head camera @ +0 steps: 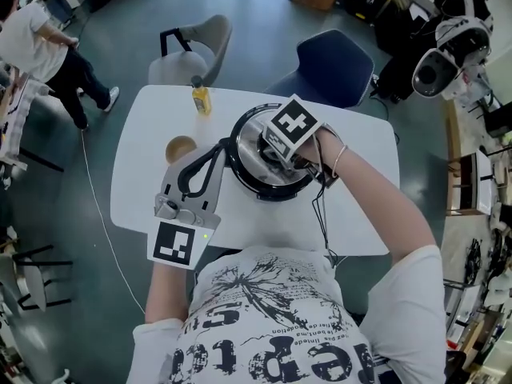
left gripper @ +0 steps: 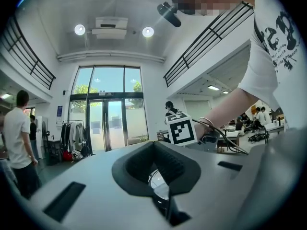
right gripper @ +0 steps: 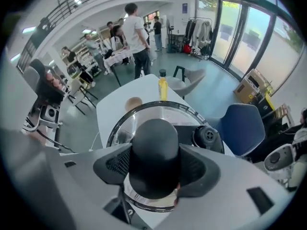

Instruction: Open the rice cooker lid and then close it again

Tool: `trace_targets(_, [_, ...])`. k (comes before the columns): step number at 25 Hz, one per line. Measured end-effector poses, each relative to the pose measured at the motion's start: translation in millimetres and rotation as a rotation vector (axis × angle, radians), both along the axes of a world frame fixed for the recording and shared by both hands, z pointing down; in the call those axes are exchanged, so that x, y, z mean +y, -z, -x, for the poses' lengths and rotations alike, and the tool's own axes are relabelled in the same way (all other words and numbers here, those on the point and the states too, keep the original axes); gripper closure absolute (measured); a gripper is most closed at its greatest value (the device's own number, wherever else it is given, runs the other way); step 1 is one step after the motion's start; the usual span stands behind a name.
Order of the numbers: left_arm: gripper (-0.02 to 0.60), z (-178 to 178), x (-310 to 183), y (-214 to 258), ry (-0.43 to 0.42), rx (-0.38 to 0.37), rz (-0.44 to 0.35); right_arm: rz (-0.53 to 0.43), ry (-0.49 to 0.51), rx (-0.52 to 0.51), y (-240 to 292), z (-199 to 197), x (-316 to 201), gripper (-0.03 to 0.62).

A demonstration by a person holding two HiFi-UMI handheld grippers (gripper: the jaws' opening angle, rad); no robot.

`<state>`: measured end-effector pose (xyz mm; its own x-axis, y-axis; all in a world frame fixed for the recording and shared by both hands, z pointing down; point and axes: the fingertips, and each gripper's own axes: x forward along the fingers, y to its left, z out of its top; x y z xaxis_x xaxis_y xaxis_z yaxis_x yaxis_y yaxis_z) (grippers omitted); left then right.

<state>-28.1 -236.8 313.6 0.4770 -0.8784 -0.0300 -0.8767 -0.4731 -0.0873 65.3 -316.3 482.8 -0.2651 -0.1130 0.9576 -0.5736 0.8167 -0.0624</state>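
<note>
The rice cooker (head camera: 272, 189) stands in the middle of the white table (head camera: 140, 190), with its glass lid (right gripper: 144, 119) lying flat on it. My right gripper (right gripper: 156, 169) points steeply down and is shut on the lid's black knob (right gripper: 156, 152), with a pad pressed on each side. In the head view that gripper (head camera: 278, 149) is mostly hidden under its marker cube. My left gripper (head camera: 218, 158) lies level at the cooker's left side. Its jaws stand close together, with a shiny part of the cooker (left gripper: 160, 183) in the hollow between the pads.
A yellow bottle (head camera: 201, 99) and a round wooden piece (head camera: 181, 147) sit on the table's far left part. A grey chair (head camera: 196, 42) and a blue chair (head camera: 332, 66) stand behind the table. A person (head camera: 48, 46) walks at the far left.
</note>
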Motion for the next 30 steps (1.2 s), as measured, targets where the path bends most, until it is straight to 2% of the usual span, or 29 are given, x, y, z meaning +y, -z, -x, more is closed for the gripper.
trace_targets(15, [0.568, 2, -8, 0, -0.029, 0.012, -0.005, 0.008, -0.043, 0.013, 6, -3, -6, 0.301])
trace_targets(21, [0.568, 10, -14, -1, -0.076, 0.025, -0.008, -0.024, -0.059, 0.017, 16, 1, -7, 0.301])
trace_targets(25, [0.568, 8, -19, -6, -0.101, 0.018, 0.011, -0.032, -0.074, -0.018, 19, 3, -14, 0.303])
trace_targets(30, [0.568, 13, -28, -13, -0.101, 0.029, 0.022, -0.055, -0.042, -0.009, 23, 13, -18, 0.303])
